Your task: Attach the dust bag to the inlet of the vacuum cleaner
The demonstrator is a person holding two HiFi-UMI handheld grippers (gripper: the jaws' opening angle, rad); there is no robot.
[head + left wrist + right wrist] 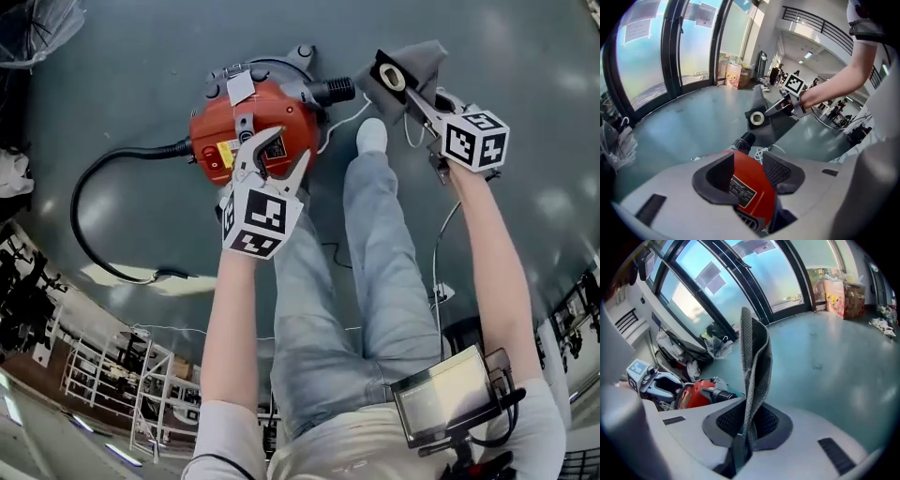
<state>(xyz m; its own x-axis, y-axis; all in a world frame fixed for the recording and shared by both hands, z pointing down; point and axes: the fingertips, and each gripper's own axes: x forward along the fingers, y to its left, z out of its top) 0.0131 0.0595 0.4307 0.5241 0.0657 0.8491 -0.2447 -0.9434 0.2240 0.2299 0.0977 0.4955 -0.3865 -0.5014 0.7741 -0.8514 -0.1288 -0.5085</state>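
Head view first: the vacuum cleaner (253, 122) sits on the floor (131, 66) in the upper middle of the frame, red top up. Its black ribbed inlet (334, 90) sticks out toward the right of the picture.

My right gripper (420, 97) is at upper right, jaws closed tight on the grey dust bag (427, 64). The right gripper view shows the fabric pinched flat between the 2 pads and standing up from them. The bag's collar (392, 75), a dark plate with 1 round hole, is turned roughly toward the inlet and hangs just beside its tip, not yet on it.

My left gripper (281, 155) hovers at the red housing, jaws about half apart. In the left gripper view the red top shows between the 2 pads, but neither pad seems to press on it, so I call that hand empty.

Step in hand, as I read it: lining the collar up with the inlet. Nothing is attached yet. Next, I think, the hole has to come square onto the ribbed tip and slide along it. The left gripper should brace the housing so the cleaner doesn't swing away. The risk I see: I hold soft fabric, not the stiff collar, so the plate may tilt and catch on the rim.
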